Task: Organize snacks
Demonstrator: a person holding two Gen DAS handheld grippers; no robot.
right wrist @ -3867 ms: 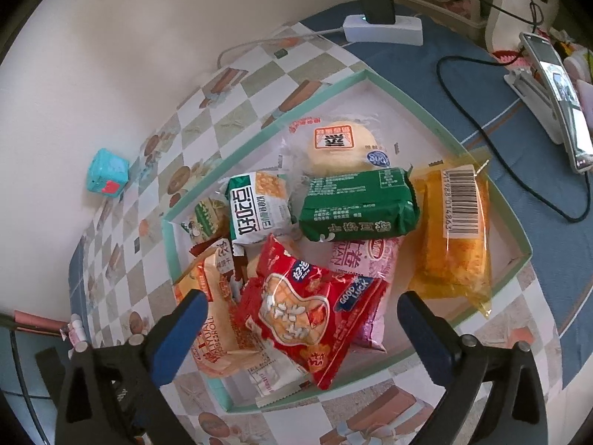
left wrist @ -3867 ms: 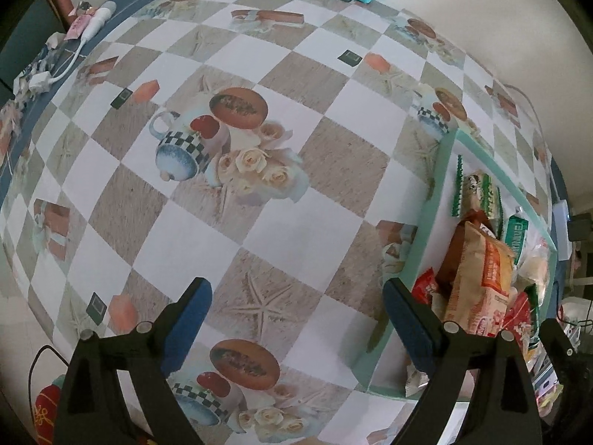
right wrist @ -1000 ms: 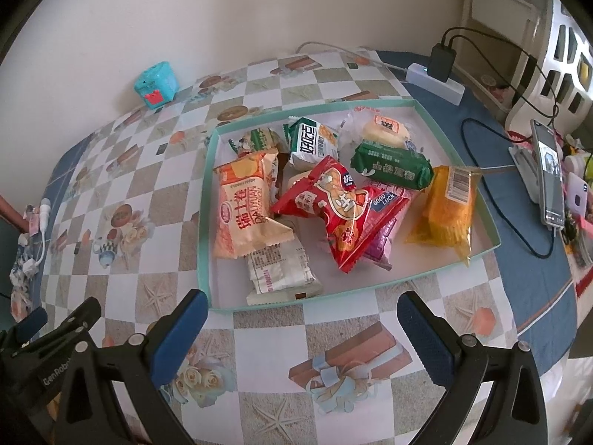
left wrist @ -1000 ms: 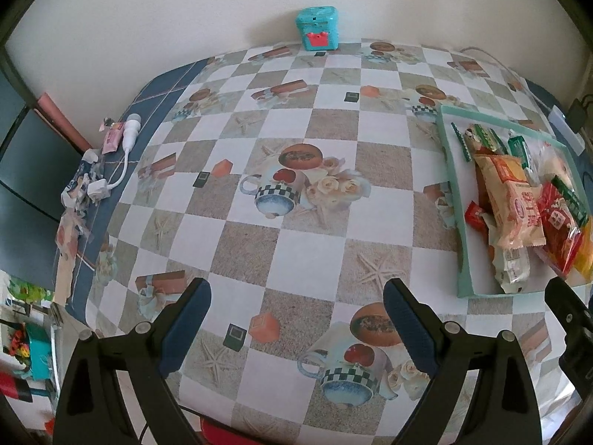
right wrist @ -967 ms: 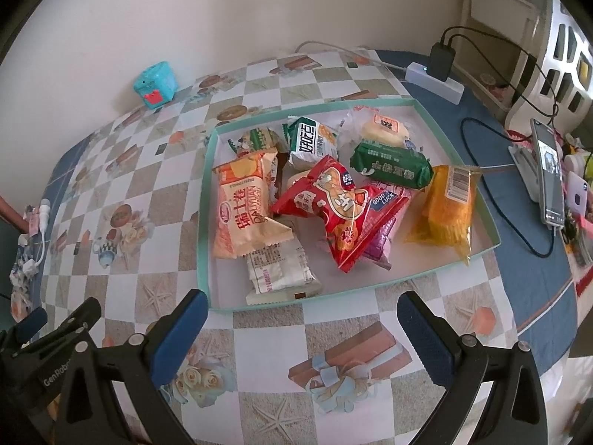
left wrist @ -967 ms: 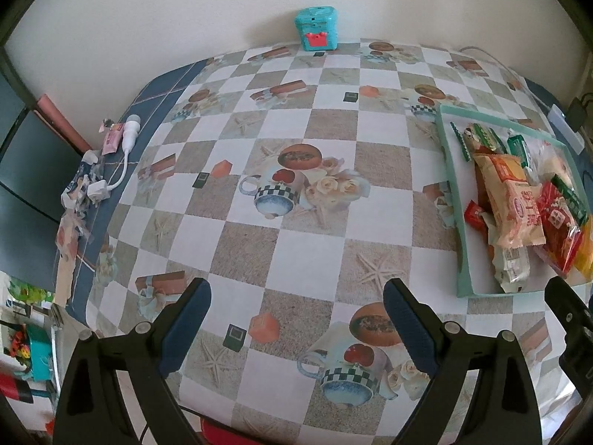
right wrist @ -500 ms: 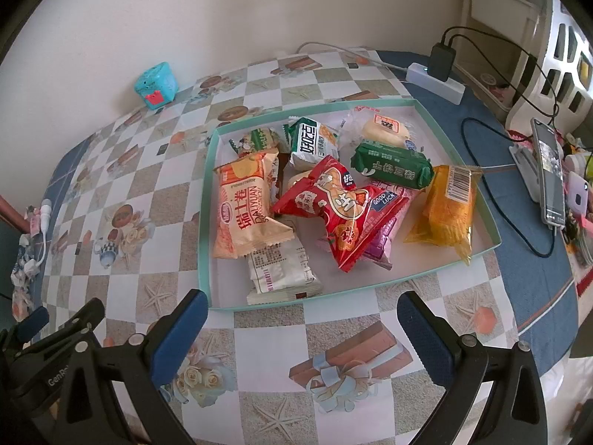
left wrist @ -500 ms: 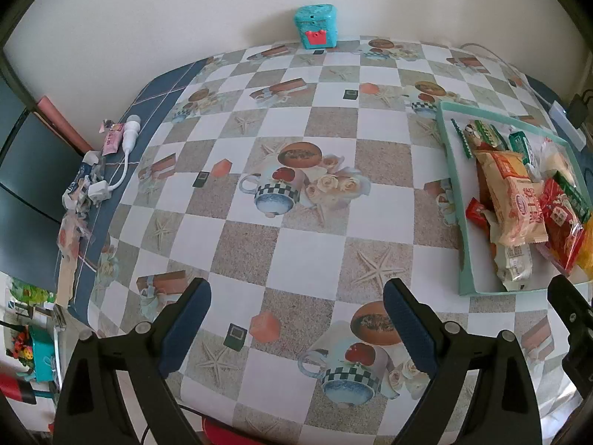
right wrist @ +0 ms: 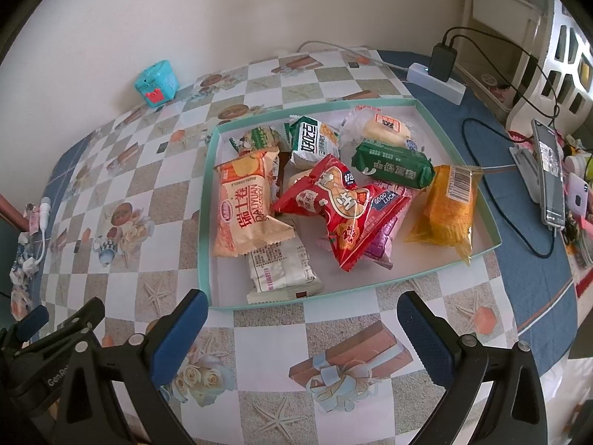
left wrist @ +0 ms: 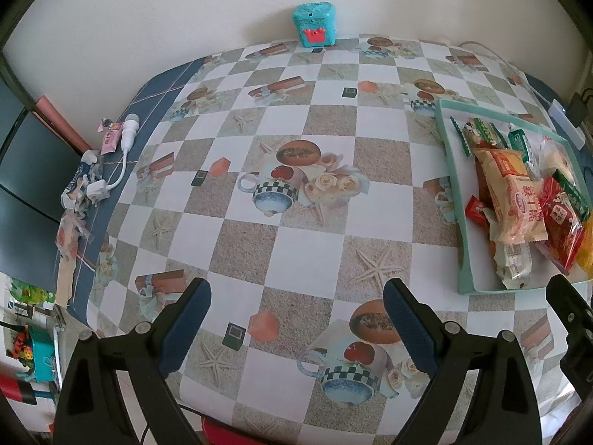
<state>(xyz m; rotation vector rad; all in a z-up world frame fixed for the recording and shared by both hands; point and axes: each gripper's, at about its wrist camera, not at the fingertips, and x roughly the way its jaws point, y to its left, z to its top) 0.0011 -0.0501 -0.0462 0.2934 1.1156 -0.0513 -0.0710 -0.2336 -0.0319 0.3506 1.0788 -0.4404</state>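
Fingers of both the left gripper and right gripper stand wide, empty. Snack packets lie heaped in the tray at right; light, crinkly, probably slippery, best pinched across the middle.

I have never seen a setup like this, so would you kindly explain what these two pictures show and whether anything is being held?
A person holds a two-finger claw in each hand, each with a camera looking along its fingers. One picture looks past the left claw at the patterned tablecloth; the other looks past the right claw at a teal tray of wrapped snacks, including a red packet. Both claws are open and hold nothing.
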